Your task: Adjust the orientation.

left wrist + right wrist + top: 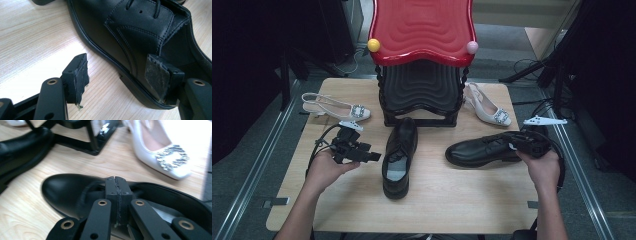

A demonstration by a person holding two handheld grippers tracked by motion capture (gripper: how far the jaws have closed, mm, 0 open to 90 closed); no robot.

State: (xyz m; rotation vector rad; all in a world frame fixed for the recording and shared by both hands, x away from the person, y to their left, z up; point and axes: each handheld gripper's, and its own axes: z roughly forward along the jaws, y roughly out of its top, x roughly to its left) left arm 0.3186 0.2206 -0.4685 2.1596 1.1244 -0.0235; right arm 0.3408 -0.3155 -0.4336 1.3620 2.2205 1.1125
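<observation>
Right gripper (116, 182) (jaws together) over black shoe (65, 192)

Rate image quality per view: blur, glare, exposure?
High view: sharp on the table, surroundings nearly black, soft sheen on the red seat. Left gripper view: crisp, with the black shoe stitching clear and mild glare on the wood at top left. Right gripper view: motion-smeared, the white shoe blown out at top right, the right gripper sharpest.
</observation>
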